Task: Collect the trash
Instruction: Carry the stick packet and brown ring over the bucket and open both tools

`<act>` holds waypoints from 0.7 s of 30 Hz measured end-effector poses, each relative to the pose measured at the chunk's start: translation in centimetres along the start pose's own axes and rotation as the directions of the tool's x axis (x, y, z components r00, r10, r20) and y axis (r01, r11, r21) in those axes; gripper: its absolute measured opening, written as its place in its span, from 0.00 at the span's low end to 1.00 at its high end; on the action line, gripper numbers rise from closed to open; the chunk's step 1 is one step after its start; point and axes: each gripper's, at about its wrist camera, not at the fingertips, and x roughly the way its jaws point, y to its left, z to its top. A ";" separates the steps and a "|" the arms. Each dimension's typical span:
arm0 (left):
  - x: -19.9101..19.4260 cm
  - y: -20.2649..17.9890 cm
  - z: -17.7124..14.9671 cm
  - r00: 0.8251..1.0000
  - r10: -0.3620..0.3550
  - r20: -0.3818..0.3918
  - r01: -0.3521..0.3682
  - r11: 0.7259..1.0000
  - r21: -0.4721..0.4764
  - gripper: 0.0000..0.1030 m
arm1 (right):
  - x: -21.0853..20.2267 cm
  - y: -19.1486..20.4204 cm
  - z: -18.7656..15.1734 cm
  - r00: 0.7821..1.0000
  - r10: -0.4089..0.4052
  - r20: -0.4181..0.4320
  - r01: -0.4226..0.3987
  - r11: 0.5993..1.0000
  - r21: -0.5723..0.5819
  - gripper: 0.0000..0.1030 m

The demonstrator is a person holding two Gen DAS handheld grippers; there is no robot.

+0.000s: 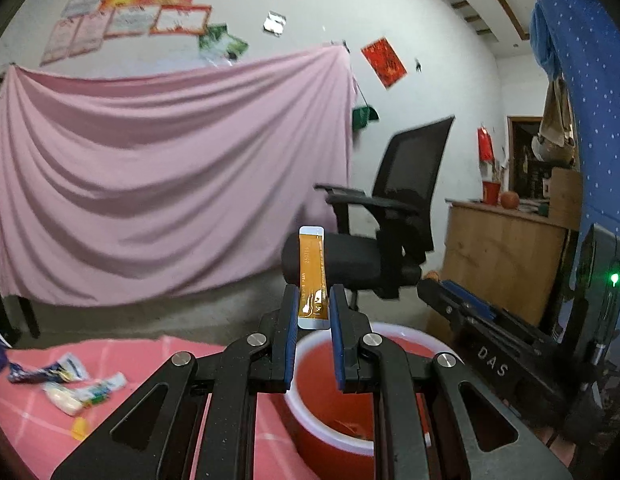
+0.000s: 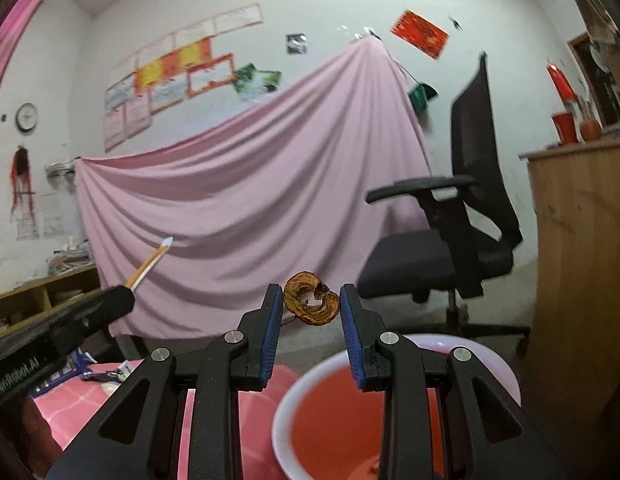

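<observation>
My left gripper (image 1: 314, 300) is shut on a long orange sachet (image 1: 311, 264) that stands upright above the red bucket with a white rim (image 1: 305, 420). My right gripper (image 2: 312, 300) is shut on a brown dried peel ring (image 2: 311, 300), held above the same bucket (image 2: 283, 412). The left gripper (image 2: 121, 296) and its sachet (image 2: 149, 264) show at the left of the right wrist view. The right gripper body (image 1: 490, 340) shows at the right of the left wrist view. Several wrappers (image 1: 65, 380) lie on the pink checked tablecloth (image 1: 29, 432).
A black office chair (image 1: 390, 220) stands beyond the bucket, in front of a hanging pink sheet (image 1: 169, 180). A wooden cabinet (image 1: 502, 256) stands at the right. A low shelf (image 2: 37, 300) with papers is at the left. A blue wrapper (image 2: 85, 372) lies on the cloth.
</observation>
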 end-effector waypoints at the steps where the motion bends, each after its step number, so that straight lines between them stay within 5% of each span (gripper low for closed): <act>1: 0.6 -0.2 -0.1 1.000 -0.007 -0.023 0.007 1.000 -0.005 0.12 | 0.2 -0.2 0.0 1.000 -0.011 -0.015 0.011 1.000 0.004 0.27; 13: 5.1 -0.3 -1.5 0.967 -0.085 -0.239 0.058 0.991 -0.118 0.12 | 2.8 -2.6 -1.4 0.976 -0.086 -0.198 0.097 0.994 0.044 0.27; 21: 7.8 -0.3 -2.2 0.921 -0.141 -0.362 0.090 0.984 -0.154 0.12 | 3.6 -3.5 -2.0 0.955 -0.115 -0.275 0.136 0.989 0.061 0.27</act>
